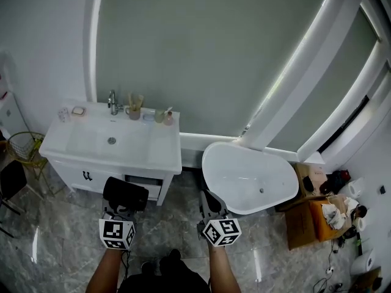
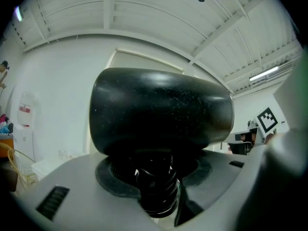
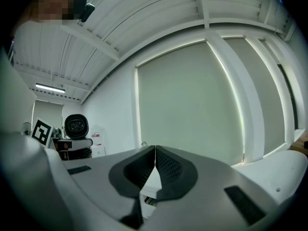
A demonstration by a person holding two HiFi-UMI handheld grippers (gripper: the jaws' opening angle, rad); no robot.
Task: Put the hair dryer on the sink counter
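L gripper (image 1: pixel 120 215) clamps bulky black plastic hair dryer (image 1: pixel 125 193) by its handle, white sink counter (image 1: pixel 165 152) dead ahead; R gripper (image 1: pixel 211 204) closed, empty.

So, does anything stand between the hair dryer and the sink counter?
Nothing visible does. The hair dryer, held in the left gripper, is in front of the sink counter; the faucet and cups stand only along its back rim.
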